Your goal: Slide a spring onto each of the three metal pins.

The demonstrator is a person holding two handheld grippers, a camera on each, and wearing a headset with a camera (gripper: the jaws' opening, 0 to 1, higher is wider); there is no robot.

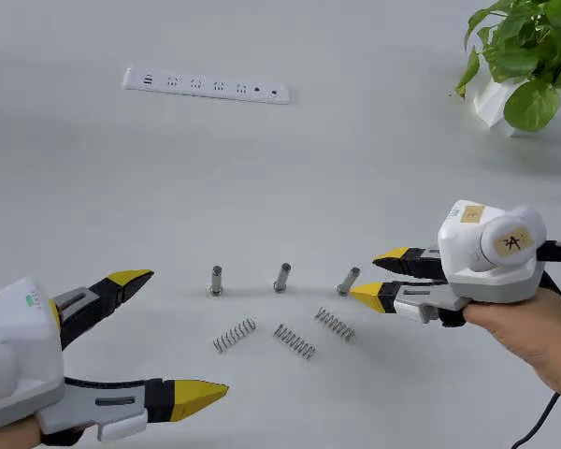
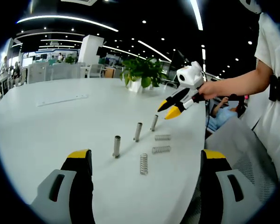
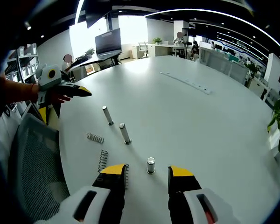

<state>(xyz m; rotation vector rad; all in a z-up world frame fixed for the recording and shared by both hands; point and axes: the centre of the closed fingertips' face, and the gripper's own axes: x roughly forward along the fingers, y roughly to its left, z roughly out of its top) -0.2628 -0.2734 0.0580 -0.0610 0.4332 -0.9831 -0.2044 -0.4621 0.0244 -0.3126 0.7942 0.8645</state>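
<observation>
The three metal pins [image 1: 281,277] stand in a row on the white table [image 1: 93,187]. The three springs [image 1: 294,341] lie flat just on the near side of them, and none is on a pin yet. The right gripper [image 1: 364,279] is at the right end of the row with its jaws only a little apart and nothing in them. Its tips are just beside the rightmost pin [image 1: 348,281], and in the right gripper view that pin lines up with the gap, just ahead of it. The left gripper [image 1: 187,330] is at the near left, jaws spread wide and empty, near the leftmost spring [image 1: 235,334] but not touching it.
</observation>
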